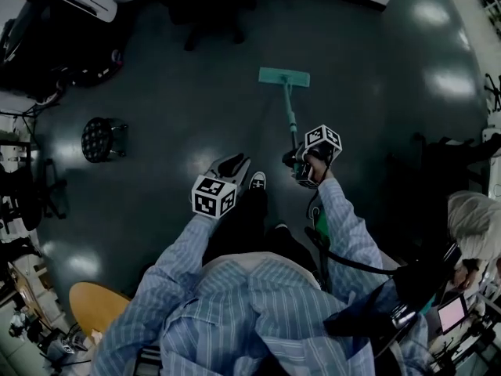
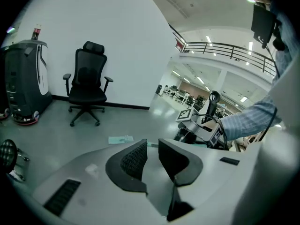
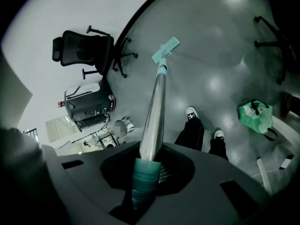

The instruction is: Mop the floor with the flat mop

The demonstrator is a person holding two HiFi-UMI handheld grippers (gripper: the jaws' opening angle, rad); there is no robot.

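The flat mop's teal head (image 1: 283, 76) lies flat on the dark floor ahead of me; its handle (image 1: 292, 120) slants back to my right gripper (image 1: 302, 165). The right gripper view shows this gripper (image 3: 148, 167) shut on the handle's ribbed teal grip (image 3: 144, 178), with the metal shaft (image 3: 155, 111) running out to the mop head (image 3: 165, 49). My left gripper (image 1: 232, 165) hangs left of the handle, apart from it. Its jaws (image 2: 152, 153) stand a narrow gap apart with nothing between them; the mop head (image 2: 120, 139) shows beyond them.
A black office chair (image 1: 207, 6) stands by the far wall, a dark machine (image 1: 55, 22) at the far left. A round black stool (image 1: 100, 139) is on the left, a wooden tabletop (image 1: 94, 308) near left. A green bag (image 3: 255, 114) and another person (image 1: 473, 225) are on the right.
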